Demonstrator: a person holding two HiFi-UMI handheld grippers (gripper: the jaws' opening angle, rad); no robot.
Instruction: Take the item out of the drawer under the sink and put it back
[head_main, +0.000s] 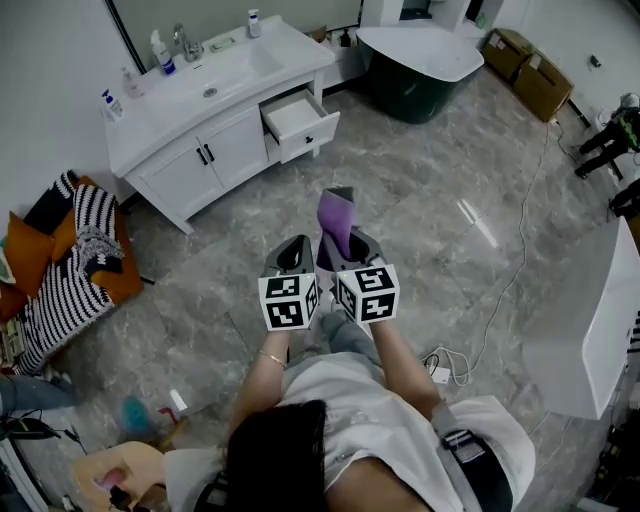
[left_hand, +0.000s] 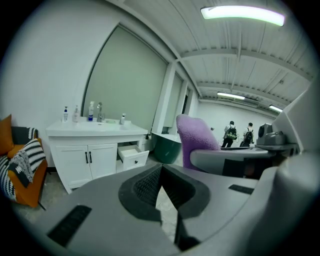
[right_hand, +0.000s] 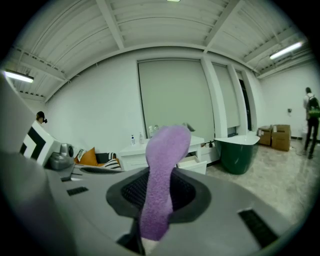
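**Holdings, largest to smallest**

- **Vanity** (head_main: 178, 172): a white cabinet standing against the wall at the far left of the grey stone floor (head_main: 440, 230). It had a sink in its top, bottles along the back edge and two shut doors below.
- **Drawer** (head_main: 308, 134): set at the vanity's right end, under the counter. It was pulled out, its front facing the person and its white inside open from above. No view showed anything in it.
- **Left gripper** (head_main: 293, 250): held just beside the right one, out over the bare floor. Its jaws were pressed together with nothing between the pads.
- **Right gripper** (head_main: 352, 246): its jaws were pinching the lower end of the purple item, with the pads closed on both sides of it.
- **Purple item** (head_main: 335, 220): a soft, fuzzy strip, out of the drawer and carried in the right gripper. Its long axis ran along the jaws, and its free rounded end stood up past their tips.

**Relation governing the next move**: the open drawer lay ahead of both grippers and off to their left, well apart from them, with only floor between. The item's free end led, pointing roughly toward the vanity. The left gripper was on the vanity side and empty, while the right held the load. Returning the item would probably mean closing that gap first, then bringing the free end over the drawer's front edge and down into it.
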